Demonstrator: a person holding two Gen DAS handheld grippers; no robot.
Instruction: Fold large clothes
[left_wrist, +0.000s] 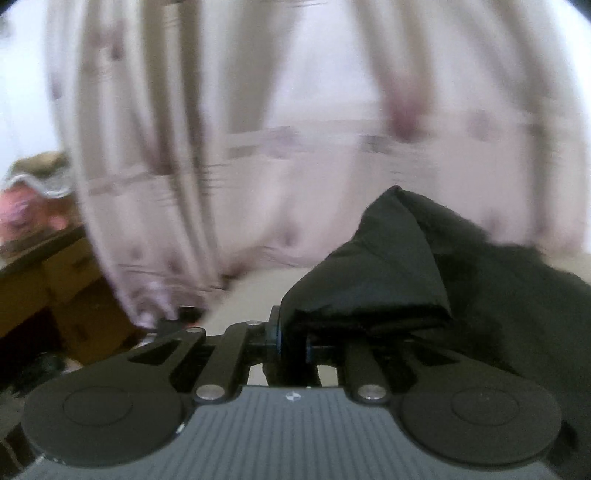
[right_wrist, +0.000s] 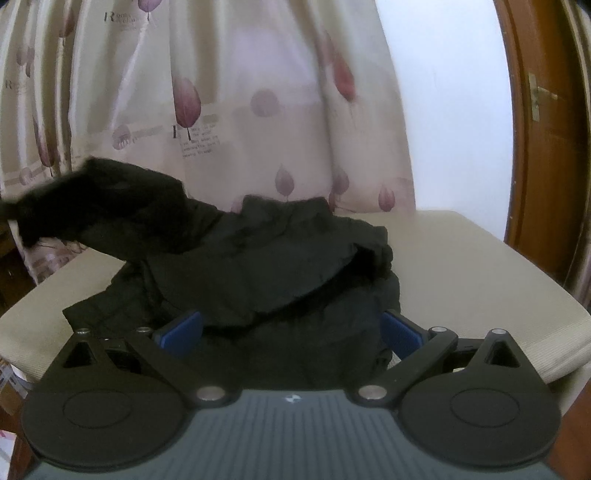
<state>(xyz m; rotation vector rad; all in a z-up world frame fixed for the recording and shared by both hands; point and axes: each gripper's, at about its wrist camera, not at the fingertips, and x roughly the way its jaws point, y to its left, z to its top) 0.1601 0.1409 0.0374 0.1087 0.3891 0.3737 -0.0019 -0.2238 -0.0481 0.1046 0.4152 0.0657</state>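
black garment (right_wrist: 258, 266) | left gripper (left_wrist: 291, 338) jaws pinch its corner, lifted left of heap | right gripper (right_wrist: 291, 332) jaws spread, astride heap's near edge

A matt black cloth garment (right_wrist: 258, 258) lay on a cream woven-fabric table surface (right_wrist: 461, 266); far behind hung a faintly glossy tulip-print curtain (right_wrist: 236, 110), with a varnished wooden door (right_wrist: 543, 147) right.

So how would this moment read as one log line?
left gripper: shut on black garment | right gripper: open around garment | garment on cream cushion
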